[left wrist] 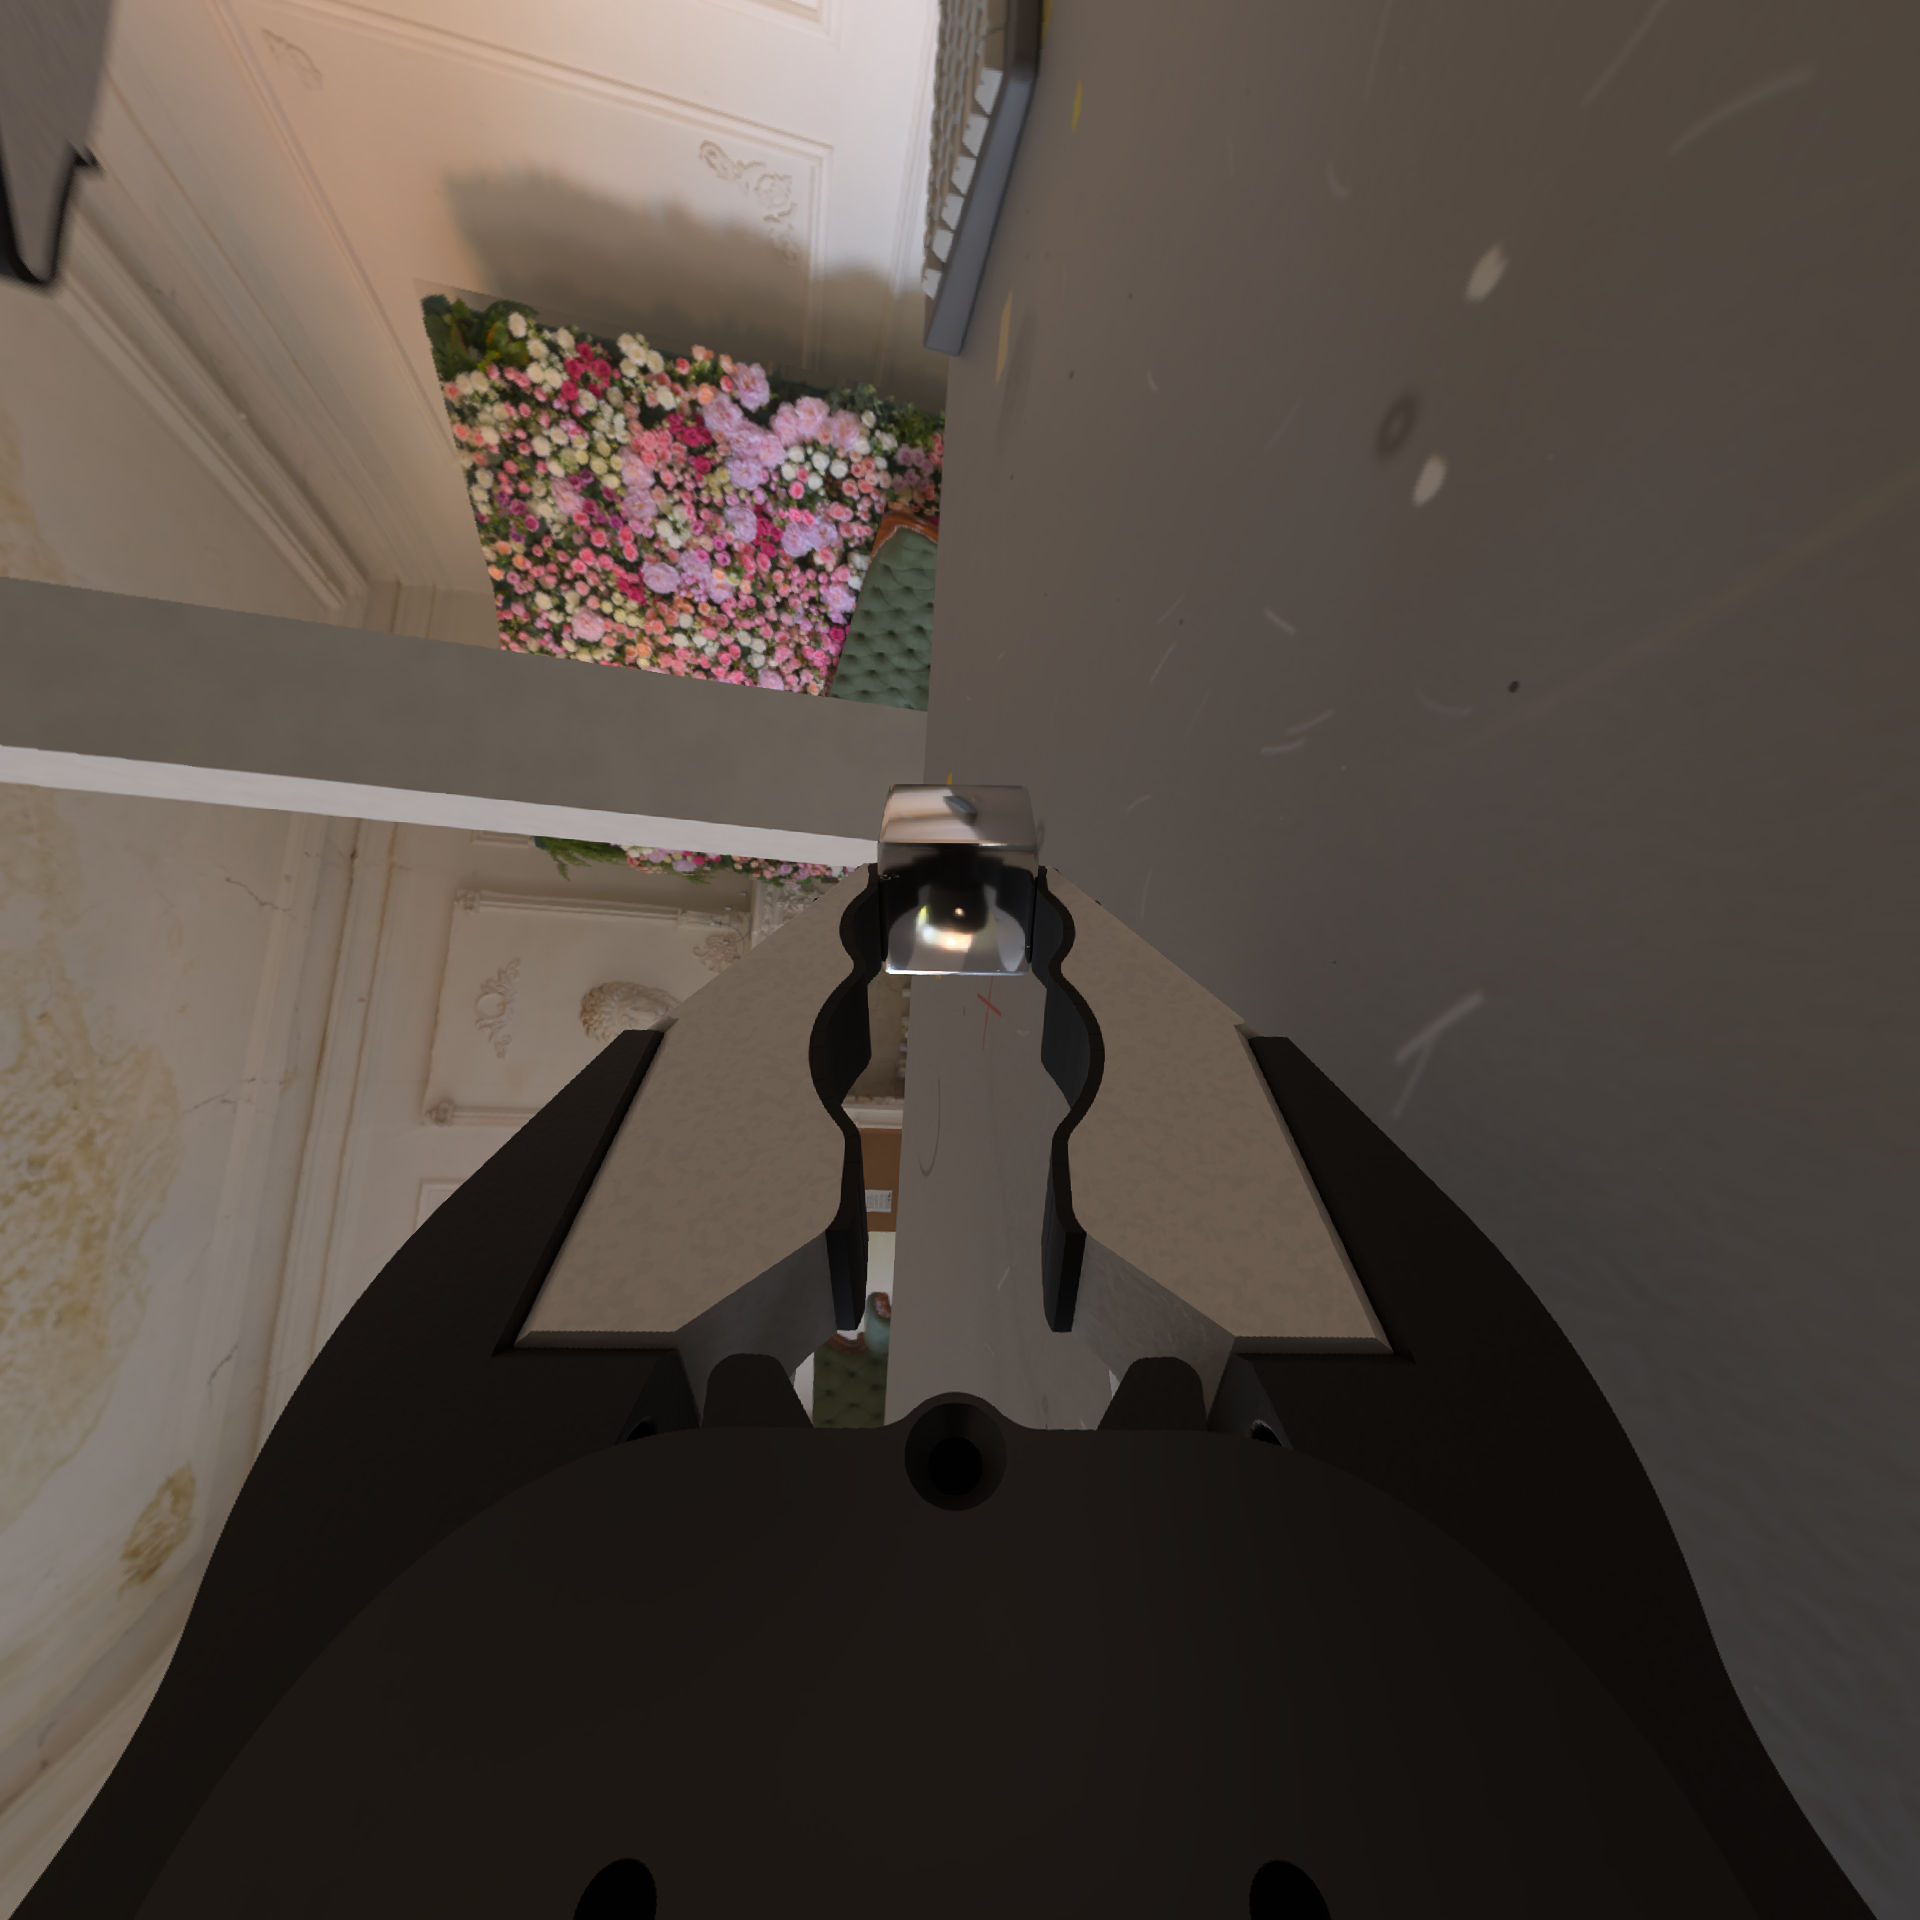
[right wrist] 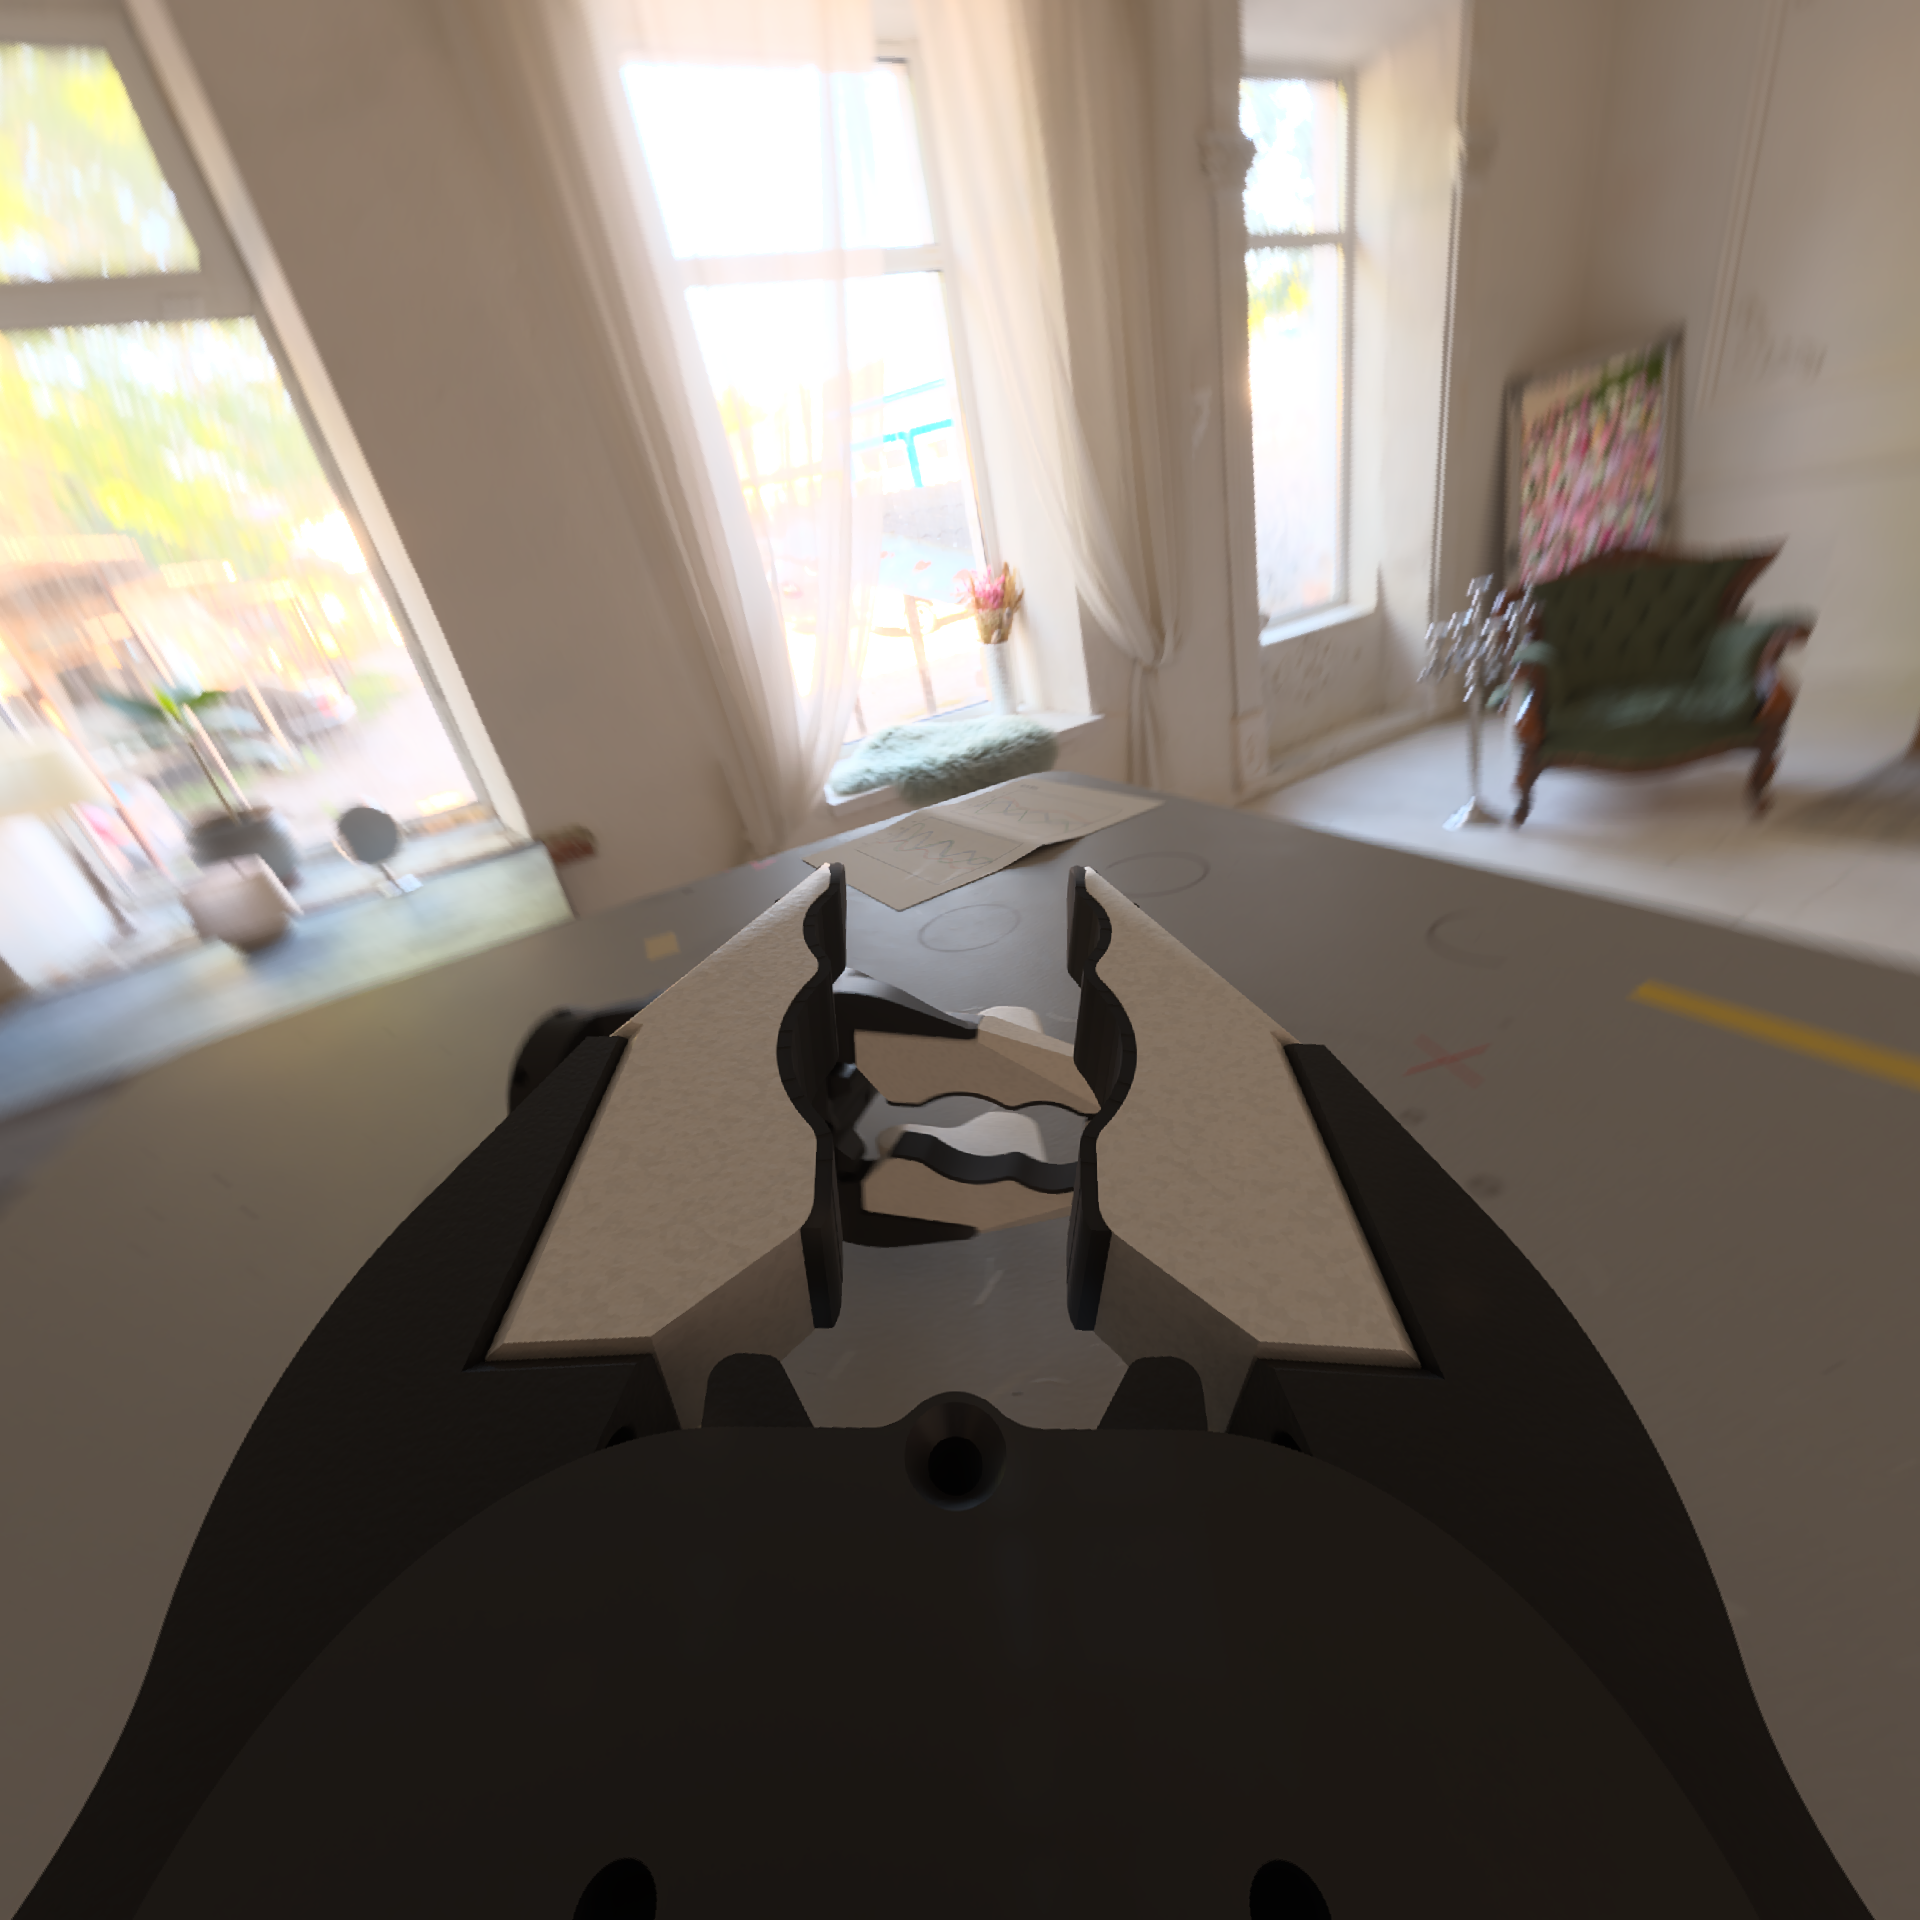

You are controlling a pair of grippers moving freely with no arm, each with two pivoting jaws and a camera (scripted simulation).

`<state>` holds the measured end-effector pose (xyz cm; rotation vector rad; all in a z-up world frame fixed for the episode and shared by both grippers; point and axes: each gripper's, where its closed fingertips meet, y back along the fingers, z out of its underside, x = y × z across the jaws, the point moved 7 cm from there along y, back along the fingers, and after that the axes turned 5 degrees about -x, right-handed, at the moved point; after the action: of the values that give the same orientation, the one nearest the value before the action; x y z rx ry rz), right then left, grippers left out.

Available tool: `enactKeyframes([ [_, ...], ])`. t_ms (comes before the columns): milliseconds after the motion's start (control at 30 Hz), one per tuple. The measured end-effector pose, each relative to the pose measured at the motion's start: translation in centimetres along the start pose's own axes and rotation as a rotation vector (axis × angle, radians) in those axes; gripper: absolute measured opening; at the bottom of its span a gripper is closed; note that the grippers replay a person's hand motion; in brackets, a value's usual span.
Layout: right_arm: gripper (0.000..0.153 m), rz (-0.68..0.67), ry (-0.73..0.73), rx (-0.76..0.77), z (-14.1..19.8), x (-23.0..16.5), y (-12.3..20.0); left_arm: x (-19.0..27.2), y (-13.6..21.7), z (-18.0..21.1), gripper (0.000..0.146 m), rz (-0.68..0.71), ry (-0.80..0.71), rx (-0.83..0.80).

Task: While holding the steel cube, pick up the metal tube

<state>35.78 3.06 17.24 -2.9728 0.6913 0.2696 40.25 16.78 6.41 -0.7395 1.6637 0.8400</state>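
My left gripper is rolled on its side and shut on the shiny steel cube, held at the fingertips just off the grey table. My right gripper is open and empty above the table. Through its fingers I see the left gripper lying sideways, with its tips and the cube hidden behind my right finger pad. A long grey bar crosses the left wrist view up to the table edge. I cannot tell whether it is the metal tube.
A keyboard lies near the table's far edge. Paper sheets lie at the back of the table, with a yellow tape strip and a red cross mark to the right. A dark object shows at the top left.
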Motion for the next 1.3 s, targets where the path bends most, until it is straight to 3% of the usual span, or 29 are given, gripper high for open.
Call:
enactKeyframes([
  [67, 0.048, -0.03, -0.188, -0.019, 0.1, 0.8, -0.5, 0.4, -0.3, -0.1, 0.028, 0.004, -0.025, -0.009],
  [167, 0.049, -0.184, -0.418, -0.086, 0.5, 1.2, -1.5, 0.5, -0.5, -0.3, 0.028, -0.009, -0.042, -0.018],
  [233, 0.037, -0.102, -0.412, -0.151, 1.1, 1.6, -1.7, 0.3, -0.3, -0.3, 0.028, -0.026, -0.041, -0.006],
  [333, 0.036, -0.034, -0.416, -0.222, 2.0, 1.5, -1.7, 0.3, -0.2, -0.2, 0.028, -0.008, -0.024, -0.009],
  [467, 0.043, 0.159, -0.31, -0.605, 5.2, 2.3, -0.9, 0.6, -0.5, 0.1, 0.028, 0.02, -0.026, -0.034],
  [633, 0.057, 0.262, -0.243, -1.062, 6.4, 2.0, 0.5, 0.6, -0.5, 0.1, 0.028, 0.033, -0.006, -0.027],
  [767, 0.051, 0.183, -0.184, -1.297, 4.7, 0.7, 0.0, 0.4, -0.4, 0.2, 0.028, 0.032, 0.008, -0.021],
  [833, 0.043, 0.221, -0.192, -1.376, 4.2, 1.3, -0.3, 0.4, -0.4, 0.2, 0.028, 0.029, 0.01, -0.02],
  [1067, 0.042, 0.274, -0.143, -1.339, 5.4, 0.4, -0.3, 0.2, 0.0, 0.8, 0.028, 0.035, 0.033, -0.021],
  [1200, 0.041, 0.463, 0.009, -1.405, 4.9, 1.4, 1.9, 0.3, -0.2, 0.7, 0.028, 0.052, 0.048, -0.018],
  [1233, 0.041, 0.415, -0.034, -1.352, 4.3, 0.9, 1.5, 0.3, -0.3, 0.6, 0.028, 0.056, 0.052, -0.017],
  [1300, 0.038, 0.175, -0.261, -1.196, 3.5, -0.3, 0.6, 0.3, -0.3, 0.6, 0.028, 0.06, 0.058, -0.014],
])
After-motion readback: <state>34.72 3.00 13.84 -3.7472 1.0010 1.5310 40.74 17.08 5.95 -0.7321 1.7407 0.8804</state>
